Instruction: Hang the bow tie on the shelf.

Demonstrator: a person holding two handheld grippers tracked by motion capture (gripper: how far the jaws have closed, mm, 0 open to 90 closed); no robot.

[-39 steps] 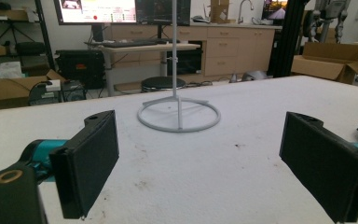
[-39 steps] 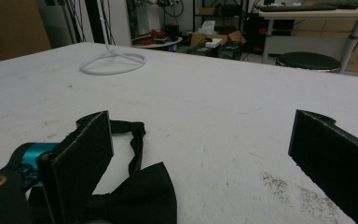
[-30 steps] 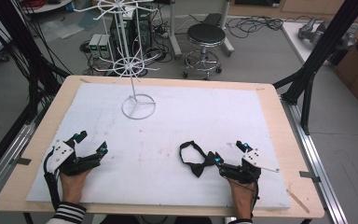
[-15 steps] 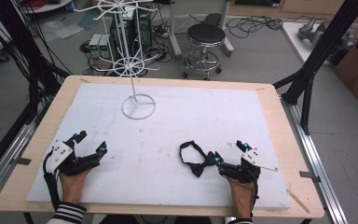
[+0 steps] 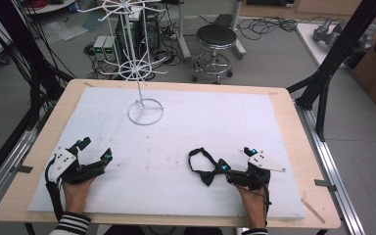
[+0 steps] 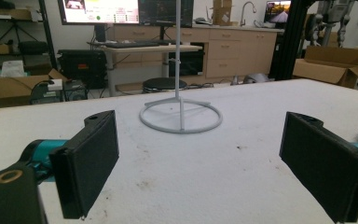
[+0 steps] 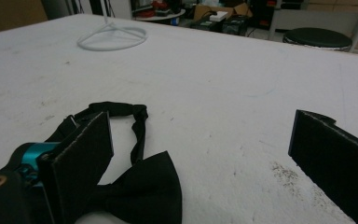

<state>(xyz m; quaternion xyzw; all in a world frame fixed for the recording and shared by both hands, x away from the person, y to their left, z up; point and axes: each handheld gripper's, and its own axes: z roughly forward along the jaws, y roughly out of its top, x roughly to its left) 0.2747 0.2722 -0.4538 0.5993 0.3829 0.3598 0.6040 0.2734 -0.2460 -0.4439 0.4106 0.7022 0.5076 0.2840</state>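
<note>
A: High view. Where does the black bow tie [image 5: 203, 166] lie relative to the two tools?

B: It lies flat on the white table mat [image 5: 215, 127], near the front edge, just beside the right gripper [image 5: 235, 164] on its left-hand side. The left gripper [image 5: 95, 150] rests well apart, toward the mat's left front corner.

A: State of each tool?

B: Both stand with jaws spread wide and hold nothing. In the right gripper view the bow [image 7: 140, 193] sits touching or just beside the left jaw, not between the two.

A: Orientation of the tie?

B: The bow end points toward the right gripper; the looped strap [image 7: 116, 112] extends away from it, toward the white wire stand [image 5: 146, 111] at the far side.

A: Which hand is better placed?

B: Probably the right: a small shift leftward would bring the bow between its jaws.
</note>
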